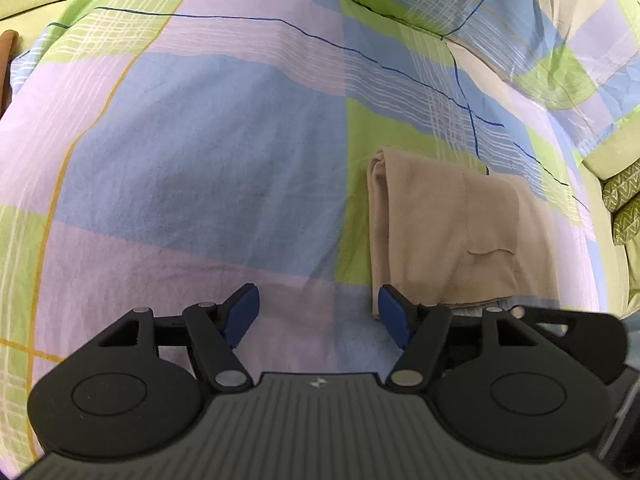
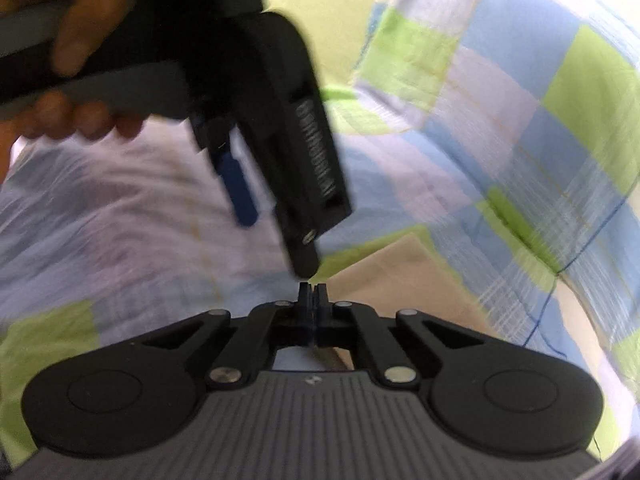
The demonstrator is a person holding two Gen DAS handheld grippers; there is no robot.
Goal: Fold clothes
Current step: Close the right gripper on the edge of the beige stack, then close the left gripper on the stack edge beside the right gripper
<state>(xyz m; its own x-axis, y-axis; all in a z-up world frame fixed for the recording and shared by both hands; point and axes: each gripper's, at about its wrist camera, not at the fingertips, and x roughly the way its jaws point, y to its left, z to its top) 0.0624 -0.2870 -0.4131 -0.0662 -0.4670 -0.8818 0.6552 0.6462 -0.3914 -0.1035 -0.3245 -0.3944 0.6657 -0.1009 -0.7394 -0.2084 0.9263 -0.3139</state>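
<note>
A folded beige garment (image 1: 452, 232) lies on the plaid bedsheet (image 1: 200, 140), to the right in the left wrist view. My left gripper (image 1: 316, 316) is open and empty above the sheet, its right fingertip at the garment's near left corner. In the blurred right wrist view my right gripper (image 2: 314, 294) is shut with nothing visible between its fingers. The beige garment (image 2: 400, 276) lies just past it to the right. The left gripper (image 2: 280, 140), held by a hand, hangs directly in front of it.
A plaid pillow or bunched duvet (image 1: 540, 32) rises at the back right. A green patterned cushion (image 1: 624, 204) sits at the right edge. A wooden bed part (image 1: 6, 64) shows at the far left. The person's hand (image 2: 68, 60) grips the left tool.
</note>
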